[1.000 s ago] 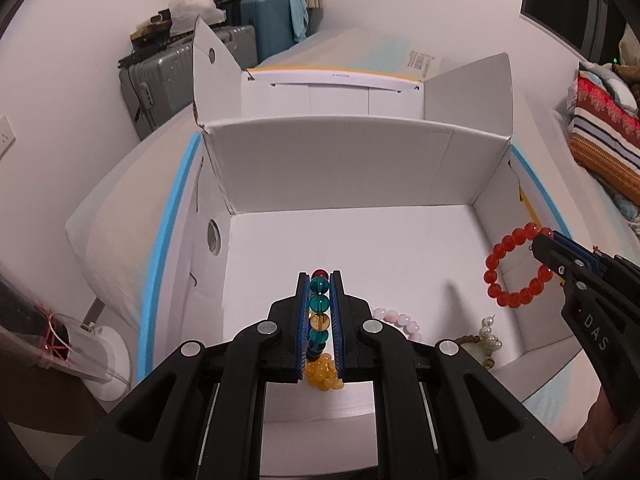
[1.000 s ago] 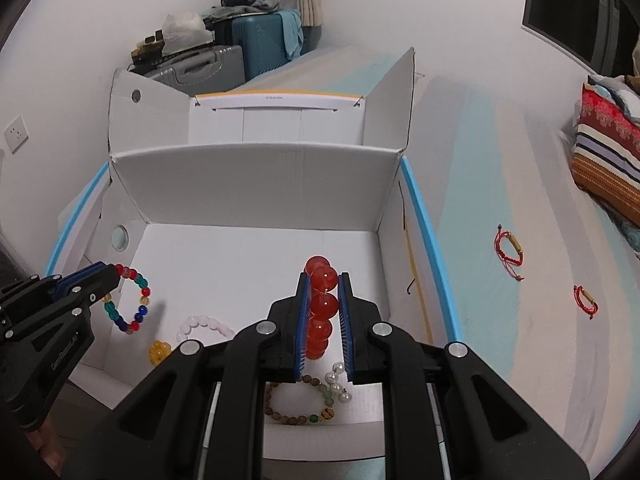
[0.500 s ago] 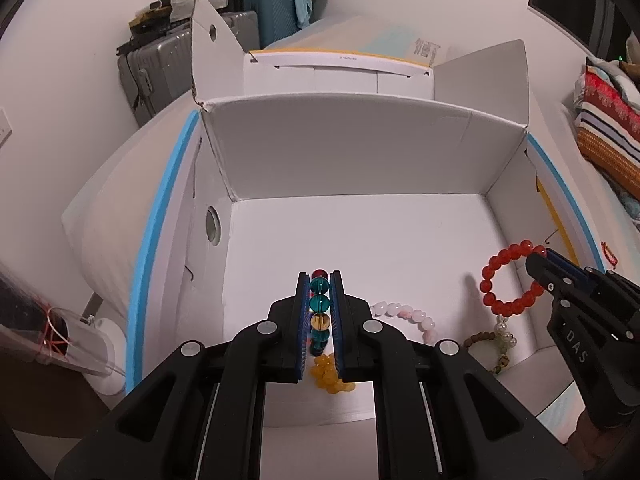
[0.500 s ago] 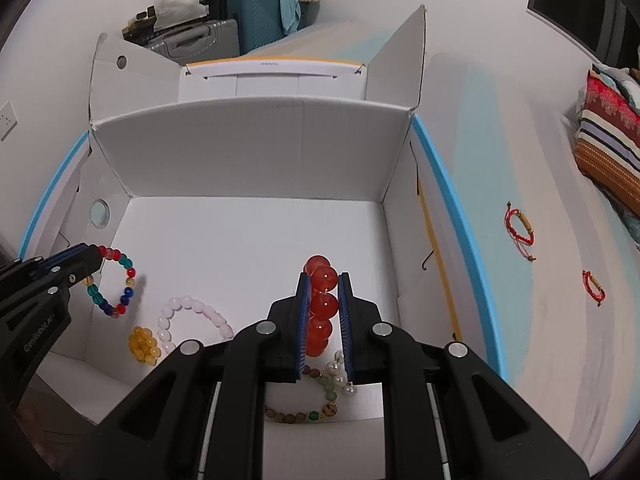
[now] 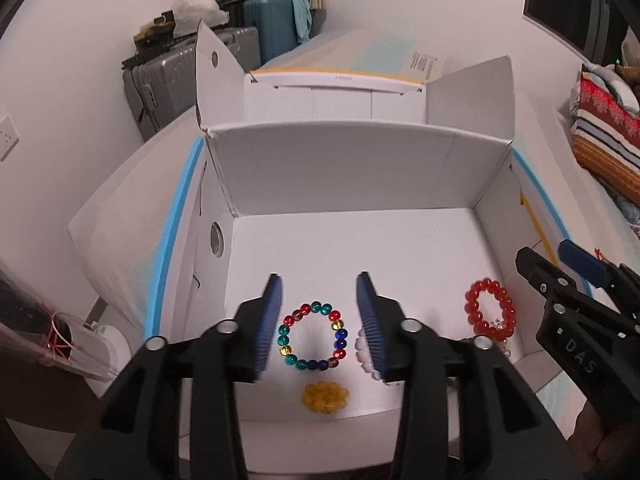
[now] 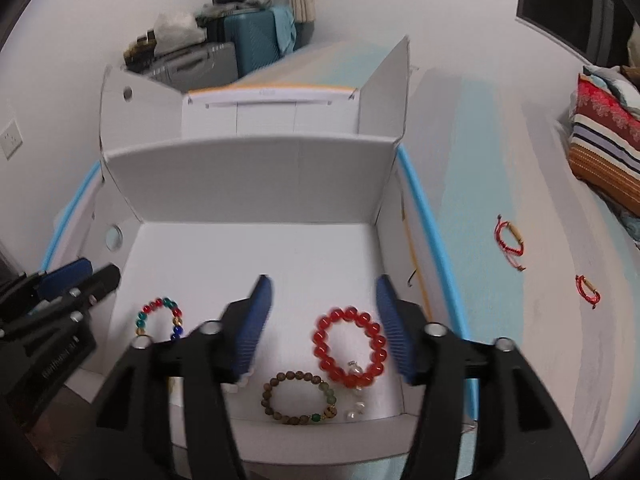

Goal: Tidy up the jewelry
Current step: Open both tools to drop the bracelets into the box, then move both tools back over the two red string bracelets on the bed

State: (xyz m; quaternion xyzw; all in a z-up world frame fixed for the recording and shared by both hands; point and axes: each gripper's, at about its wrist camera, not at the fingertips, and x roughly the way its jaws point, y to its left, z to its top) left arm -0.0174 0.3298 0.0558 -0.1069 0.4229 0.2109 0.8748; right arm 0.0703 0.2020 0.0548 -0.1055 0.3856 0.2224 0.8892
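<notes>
Right wrist view shows where your next reach goes: two red cord bracelets lie out on the bed point(image 6: 480, 184), well apart from the white box point(image 6: 248, 184) and off to the right of your right gripper point(image 6: 322, 322). The nearer one point(image 6: 510, 242) sits beyond the box's blue-edged right wall, the farther one point(image 6: 588, 289) further right again. Your right hand is plainly the closer of the two; the left gripper point(image 5: 320, 316) is on the far side of the box. Each cord bracelet is a thin red loop with a small tan tube bead, its long axis running roughly away from you and slightly rightward, so I'd judge you will want the jaws set across that line.

Both pairs of jaws are opening and press on nothing. The red bead bracelet point(image 6: 349, 346) lies on the box floor between the right jaws, clear of the pads and overlapping a small pearl piece point(image 6: 356, 408), just beside a brown and green bead bracelet point(image 6: 298, 398). In the left wrist view the multicolour bead bracelet point(image 5: 312, 336) lies flat as an open ring between the left jaws, untouched, with a yellow bead cluster point(image 5: 325, 397) just in front of it and pale pink beads point(image 5: 362, 346) partly hidden behind the right pad.
</notes>
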